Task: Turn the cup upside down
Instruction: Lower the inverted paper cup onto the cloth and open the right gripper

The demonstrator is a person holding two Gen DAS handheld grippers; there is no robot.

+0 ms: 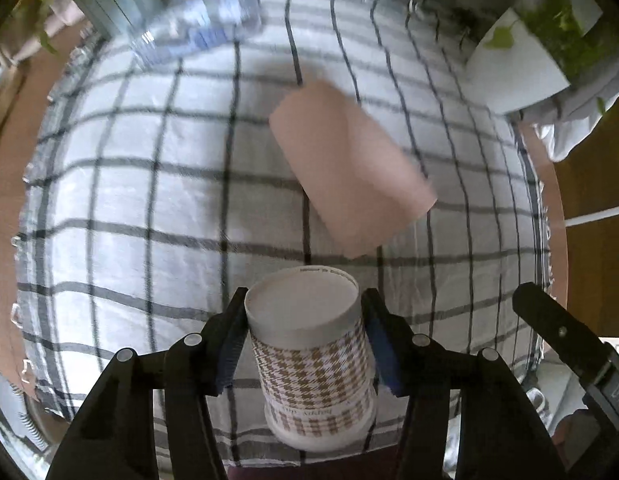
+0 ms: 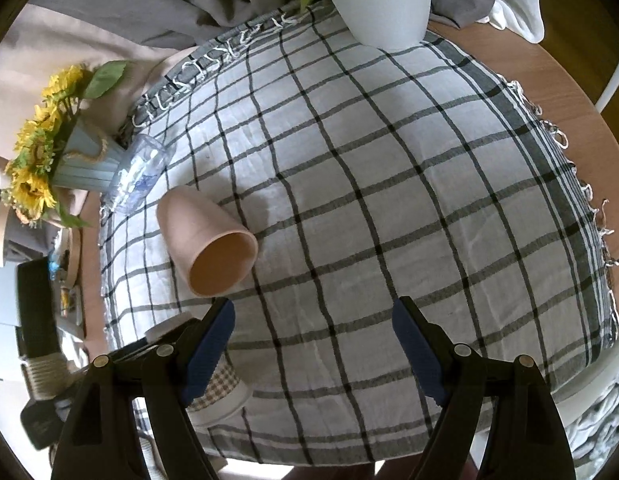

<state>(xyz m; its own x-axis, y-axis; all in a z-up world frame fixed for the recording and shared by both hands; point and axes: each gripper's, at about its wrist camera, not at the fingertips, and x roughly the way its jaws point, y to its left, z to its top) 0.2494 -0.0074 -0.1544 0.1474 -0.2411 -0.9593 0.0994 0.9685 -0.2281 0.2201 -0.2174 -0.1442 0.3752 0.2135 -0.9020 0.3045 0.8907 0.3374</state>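
A white paper cup with a brown houndstooth pattern point(image 1: 313, 364) stands upside down on the checked cloth, base up. My left gripper point(image 1: 305, 340) has its blue-padded fingers against both sides of it, shut on the cup. The same cup shows partly behind my right gripper's left finger in the right wrist view point(image 2: 223, 390). My right gripper point(image 2: 313, 352) is open and empty above the cloth. A plain pink cup point(image 1: 349, 168) lies on its side beyond the paper cup; in the right wrist view point(image 2: 207, 240) its open mouth faces me.
A checked cloth point(image 2: 389, 200) covers the round wooden table point(image 2: 557, 92). A clear plastic bottle point(image 1: 197, 28) lies at the far edge. A sunflower vase point(image 2: 69, 160) and a white planter point(image 2: 381, 0) stand at the cloth's edges. My right gripper's finger shows at right point(image 1: 565, 340).
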